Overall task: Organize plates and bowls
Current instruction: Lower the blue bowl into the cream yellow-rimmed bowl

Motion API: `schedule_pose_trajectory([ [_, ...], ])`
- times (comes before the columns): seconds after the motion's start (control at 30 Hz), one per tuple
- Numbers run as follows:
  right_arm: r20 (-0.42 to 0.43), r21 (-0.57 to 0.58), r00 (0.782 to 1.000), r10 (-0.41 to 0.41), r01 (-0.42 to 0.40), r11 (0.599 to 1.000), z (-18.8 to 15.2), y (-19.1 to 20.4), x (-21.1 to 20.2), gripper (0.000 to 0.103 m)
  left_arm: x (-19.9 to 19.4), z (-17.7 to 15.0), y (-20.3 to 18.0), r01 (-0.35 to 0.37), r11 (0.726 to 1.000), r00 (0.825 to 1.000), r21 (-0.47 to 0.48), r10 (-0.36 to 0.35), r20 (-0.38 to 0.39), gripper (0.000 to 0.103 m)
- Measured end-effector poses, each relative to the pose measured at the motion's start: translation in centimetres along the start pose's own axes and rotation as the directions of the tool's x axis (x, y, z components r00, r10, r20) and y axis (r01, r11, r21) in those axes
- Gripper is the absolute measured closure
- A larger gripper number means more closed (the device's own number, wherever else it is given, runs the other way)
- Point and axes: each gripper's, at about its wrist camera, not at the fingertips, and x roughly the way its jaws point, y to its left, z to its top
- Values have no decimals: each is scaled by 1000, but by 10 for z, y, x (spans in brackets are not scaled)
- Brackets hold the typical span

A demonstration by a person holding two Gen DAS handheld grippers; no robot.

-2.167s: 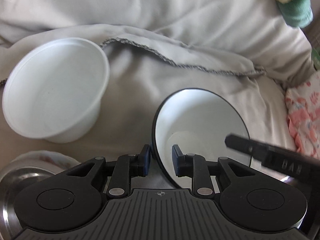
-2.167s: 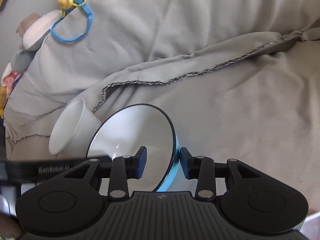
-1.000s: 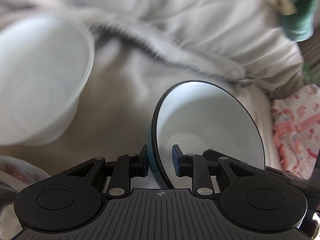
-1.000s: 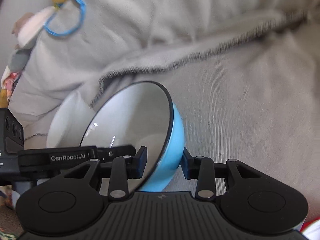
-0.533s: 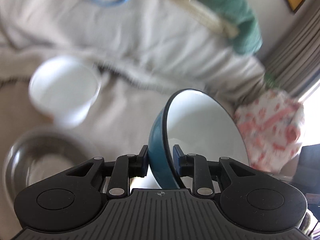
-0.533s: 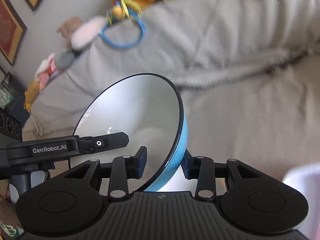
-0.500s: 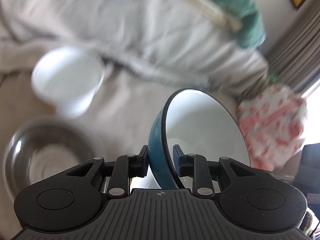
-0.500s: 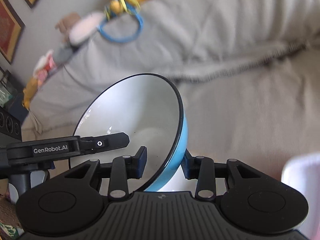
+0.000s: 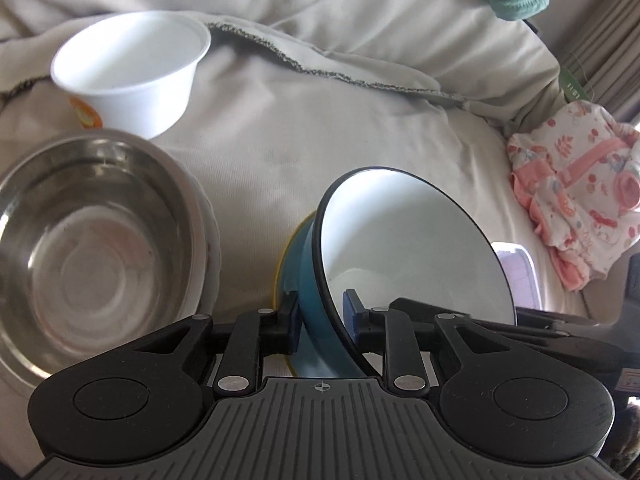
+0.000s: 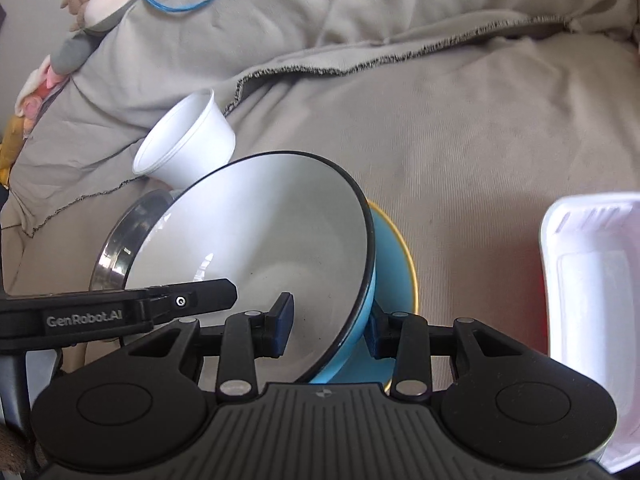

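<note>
Your left tool [image 9: 322,316] and right tool [image 10: 328,322] each clamp the rim of the blue enamel bowl [image 10: 256,248], which is tilted over a blue yellow-rimmed plate [image 10: 396,256] on the grey sofa cover [image 10: 460,128]. The left tool's arm reads "GenRobot.AI" [image 10: 86,320]. A steel bowl [image 9: 88,248] and a white plastic bowl [image 9: 132,72] lie to your left, a white foam tray [image 10: 592,280] to your right.
</note>
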Motion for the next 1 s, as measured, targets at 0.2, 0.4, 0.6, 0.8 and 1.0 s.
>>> schedule_pose_trajectory([
  [0.2,33,-22,999,-14,15,1000,-2,1,-7,66,-8,2,1,1,1000,1000,11,-1,6,74],
  [0.4,56,-12,998,-21,22,1000,-1,-1,-11,65,-10,6,-1,-7,1000,1000,29,7,4,77],
  [0.6,104,-13,994,-25,27,1000,-1,-4,-24,64,-26,9,-11,-90,992,993,91,82,88,78],
  [0.8,220,-54,971,-88,102,993,-3,0,-43,42,-31,19,-13,-157,979,982,127,142,122,78],
  [1.0,115,30,991,-70,67,997,-7,-17,-22,41,-5,27,-6,-116,987,992,110,110,57,74],
])
